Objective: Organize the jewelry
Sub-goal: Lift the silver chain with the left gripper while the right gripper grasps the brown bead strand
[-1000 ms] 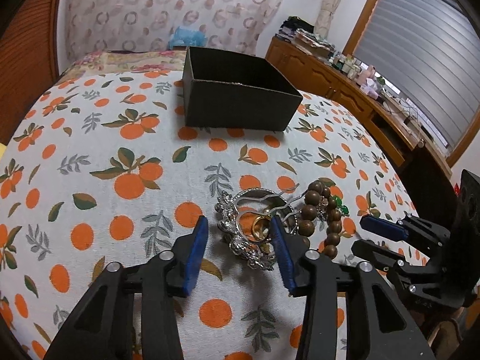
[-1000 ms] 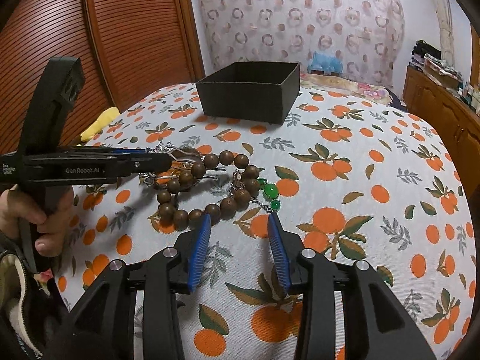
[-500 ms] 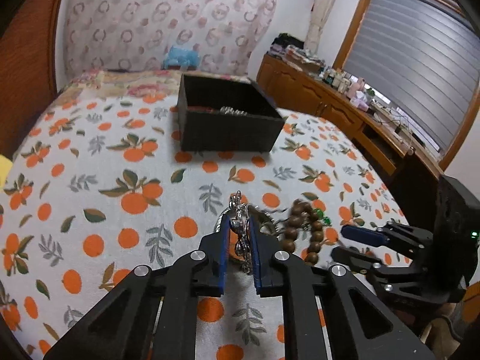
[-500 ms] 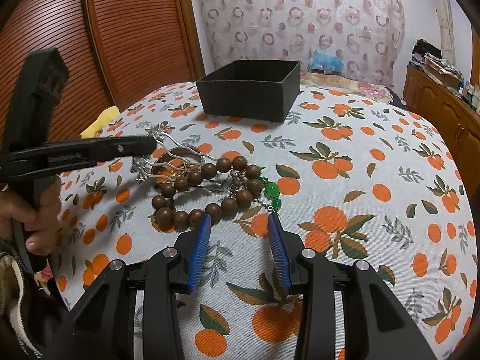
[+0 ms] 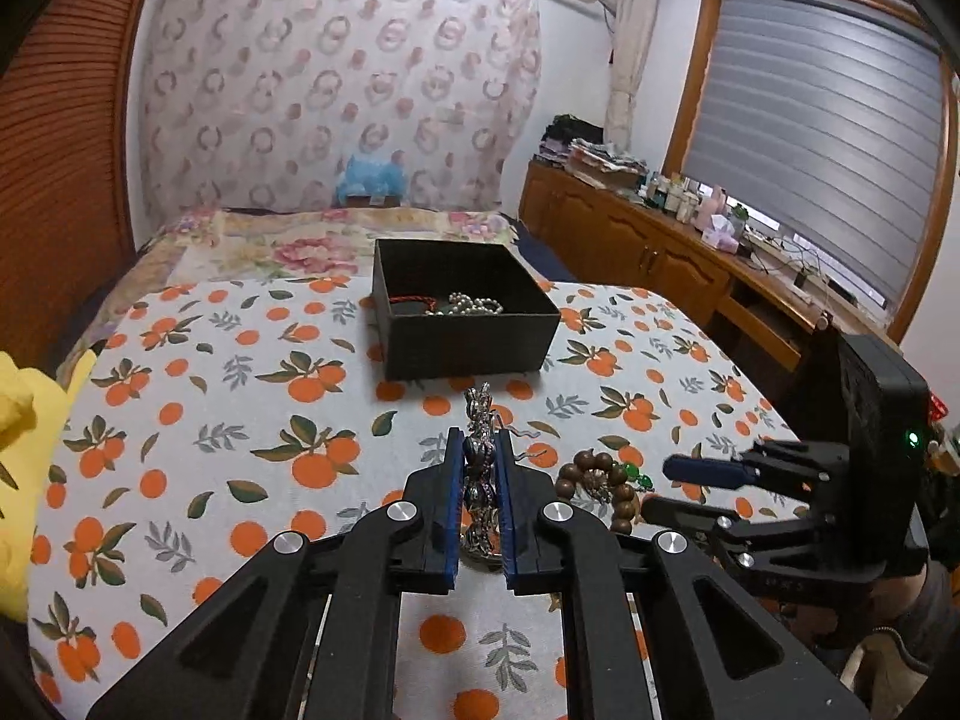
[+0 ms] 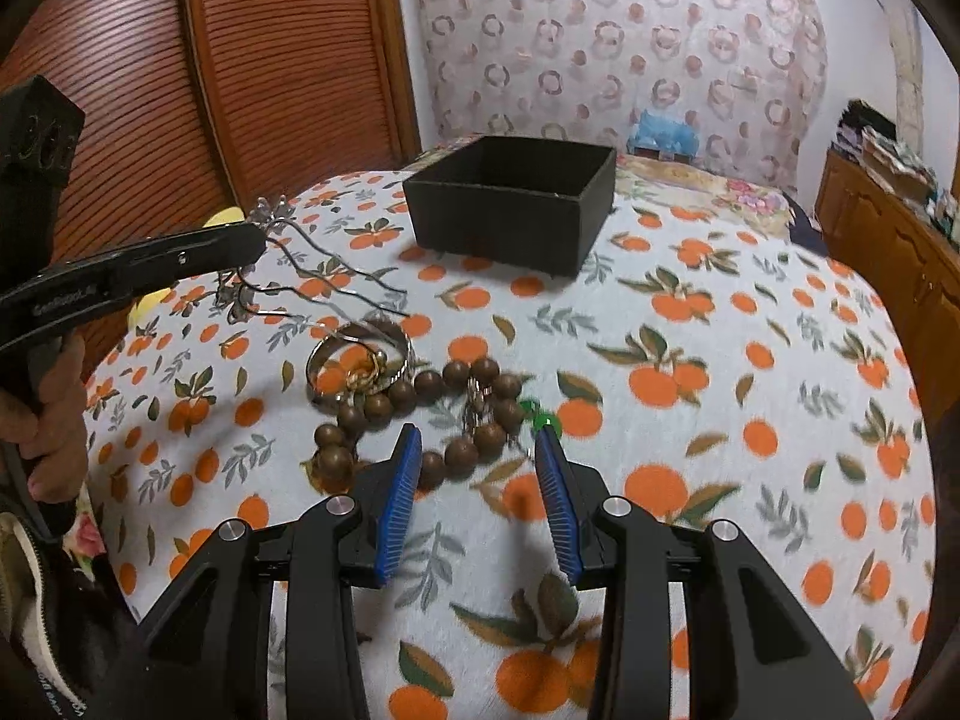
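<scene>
A table draped in a white cloth printed with oranges and green leaves (image 5: 198,420) fills the middle of a bedroom. The left gripper (image 5: 480,474), a black two-finger tool with blue pads, is clamped shut on an ornate silver hairpin with a filigree head (image 5: 480,468); the head stands upright between the pads and pokes out above their tips. Seen from the right wrist camera, the left gripper (image 6: 255,243) holds this hairpin (image 6: 312,276) lifted clear of the cloth, its thin wavy prongs trailing down and to the right toward the other jewelry. The person's left hand (image 6: 51,414) grips the tool's handle at the edge of that view. On the cloth below lies a silver bangle (image 6: 360,354) with a small gold ring (image 6: 366,378) resting inside it, and touching it a bracelet of round dark brown wooden beads (image 6: 420,414) with small green beads (image 6: 543,417) at its right side. The right gripper (image 6: 477,462) hovers just over the wooden bracelet, its blue-padded jaws standing apart with nothing pressed between them. Farther back on the table sits an open square black box (image 5: 462,342), which already holds a string of pale pearls (image 5: 474,303) and a red cord (image 5: 414,300). A yellow cloth (image 5: 24,420) lies at the table's left edge.
</scene>
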Demonstrator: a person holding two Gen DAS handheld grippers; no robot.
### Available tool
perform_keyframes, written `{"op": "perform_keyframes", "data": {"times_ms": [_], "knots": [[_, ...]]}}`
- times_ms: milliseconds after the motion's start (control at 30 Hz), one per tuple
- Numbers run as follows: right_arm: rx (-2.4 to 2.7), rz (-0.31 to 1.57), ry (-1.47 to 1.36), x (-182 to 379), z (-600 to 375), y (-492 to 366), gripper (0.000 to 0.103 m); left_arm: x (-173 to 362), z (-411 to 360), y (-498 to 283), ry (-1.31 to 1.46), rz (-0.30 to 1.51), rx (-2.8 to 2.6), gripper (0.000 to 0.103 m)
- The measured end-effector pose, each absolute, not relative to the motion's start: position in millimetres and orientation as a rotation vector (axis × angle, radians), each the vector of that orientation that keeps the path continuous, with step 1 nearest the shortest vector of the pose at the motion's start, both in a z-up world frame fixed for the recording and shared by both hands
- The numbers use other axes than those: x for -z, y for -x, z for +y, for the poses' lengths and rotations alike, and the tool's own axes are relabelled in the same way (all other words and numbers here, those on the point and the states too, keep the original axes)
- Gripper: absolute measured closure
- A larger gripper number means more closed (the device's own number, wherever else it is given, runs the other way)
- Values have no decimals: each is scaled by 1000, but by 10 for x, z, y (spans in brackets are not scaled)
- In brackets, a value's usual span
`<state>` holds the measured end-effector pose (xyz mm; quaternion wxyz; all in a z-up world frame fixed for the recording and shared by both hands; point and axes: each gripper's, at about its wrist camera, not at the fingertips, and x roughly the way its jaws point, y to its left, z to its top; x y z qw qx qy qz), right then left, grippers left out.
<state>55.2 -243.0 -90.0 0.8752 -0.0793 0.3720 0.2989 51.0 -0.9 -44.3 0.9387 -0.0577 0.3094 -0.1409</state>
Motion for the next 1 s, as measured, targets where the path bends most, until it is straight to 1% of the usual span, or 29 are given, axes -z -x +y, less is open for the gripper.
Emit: {"op": "perform_keyframes", "data": {"times_ms": [67, 100, 200, 300, 700, 733, 767, 900, 1000], "knots": [[-633, 778, 187, 889, -2390, -622, 61, 442, 13, -501, 126, 629, 287, 94], [-634, 783, 196, 885, -2373, -680, 63, 441, 15, -499, 126, 628, 286, 94], [-638, 798, 191, 882, -2361, -842, 76, 442, 20, -489, 125, 627, 285, 94], [-630, 819, 195, 910, -2356, -970, 82, 441, 28, -485, 126, 628, 287, 94], [-647, 870, 237, 1063, -2240, -1055, 82, 445, 29, -488, 124, 627, 286, 94], [-649, 865, 231, 1055, -2242, -1054, 83, 445, 29, -489, 125, 628, 286, 94], [-661, 853, 224, 1033, -2245, -1038, 88, 445, 27, -489, 126, 627, 285, 94], [-676, 809, 190, 914, -2296, -967, 88, 472, 42, -483, 125, 634, 283, 94], [-693, 750, 166, 717, -2333, -883, 88, 488, 48, -478, 125, 636, 283, 94]]}}
